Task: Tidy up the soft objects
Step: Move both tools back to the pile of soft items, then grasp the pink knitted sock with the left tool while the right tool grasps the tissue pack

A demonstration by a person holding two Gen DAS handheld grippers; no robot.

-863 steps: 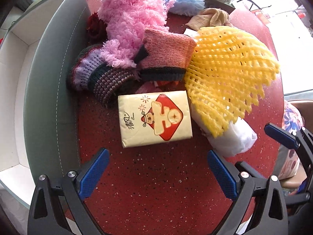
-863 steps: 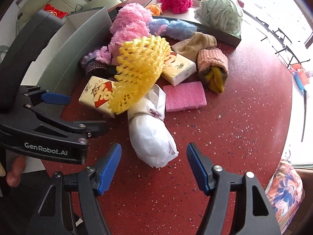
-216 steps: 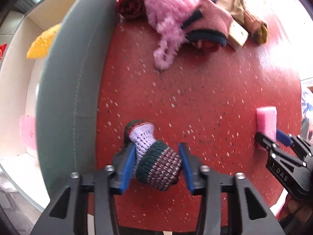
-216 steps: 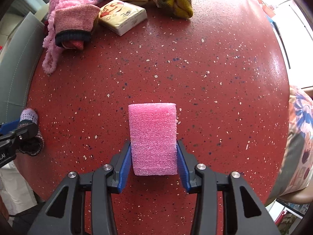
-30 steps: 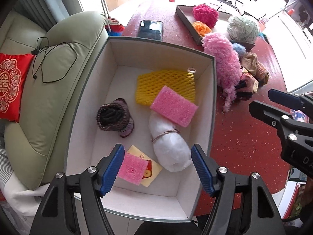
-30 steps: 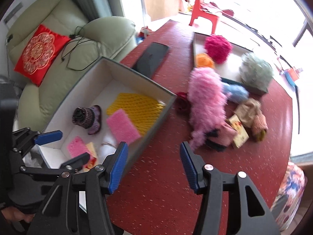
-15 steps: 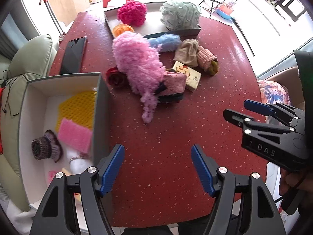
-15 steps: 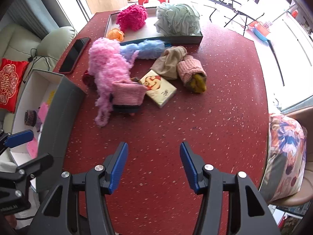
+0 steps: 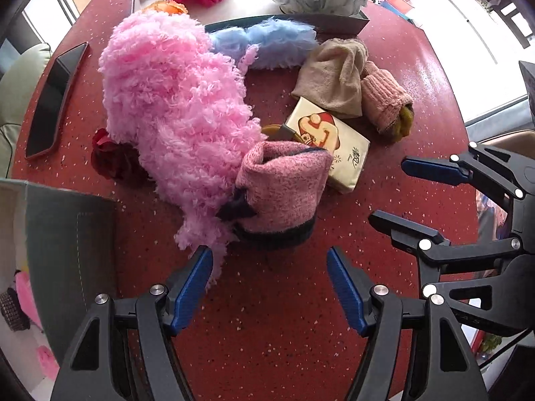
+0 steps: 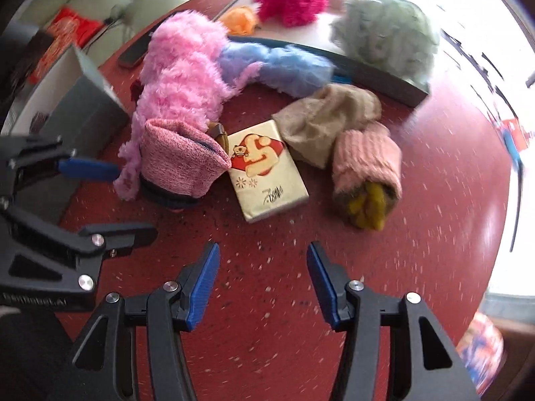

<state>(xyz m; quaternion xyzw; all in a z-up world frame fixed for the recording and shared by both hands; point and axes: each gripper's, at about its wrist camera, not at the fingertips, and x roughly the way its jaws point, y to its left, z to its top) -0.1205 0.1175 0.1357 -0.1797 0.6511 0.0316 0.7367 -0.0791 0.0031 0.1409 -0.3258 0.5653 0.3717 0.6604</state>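
Pink sock [image 9: 281, 193]: centre of the left wrist view, just above the left gripper [image 9: 269, 287]. Rolled knit, dark cuff toward the bottom of the frame, resting against the fluffy pink piece [image 9: 174, 100] and overlapping the tissue pack [image 9: 337, 147]. Likely light, soft, compressible, not slippery. Best taken across the thick rolled body, above the cuff; a shallow pinch likely to catch loose pink pile as well.

Tissue pack [image 10: 267, 170]: centre of the right wrist view, above the right gripper [image 10: 262, 287]. Flat, film-wrapped, probably light and slightly slick, yielding under pressure. Best taken across the short sides.

Second sock roll [image 10: 366, 170]: right of the pack, pink outside, yellow core, touching the beige cloth [image 10: 327, 117].

Box [image 9: 73, 234]: lower left of the left wrist view, wall only.

Jaws, both grippers: spread, nothing between the pads.

Writing: red figure and dark script on the pack, not legible. Partial "Robot.AI" on the left gripper body, lower left of the right wrist view; "AS" fragment on the right gripper body, lower right of the left wrist view.
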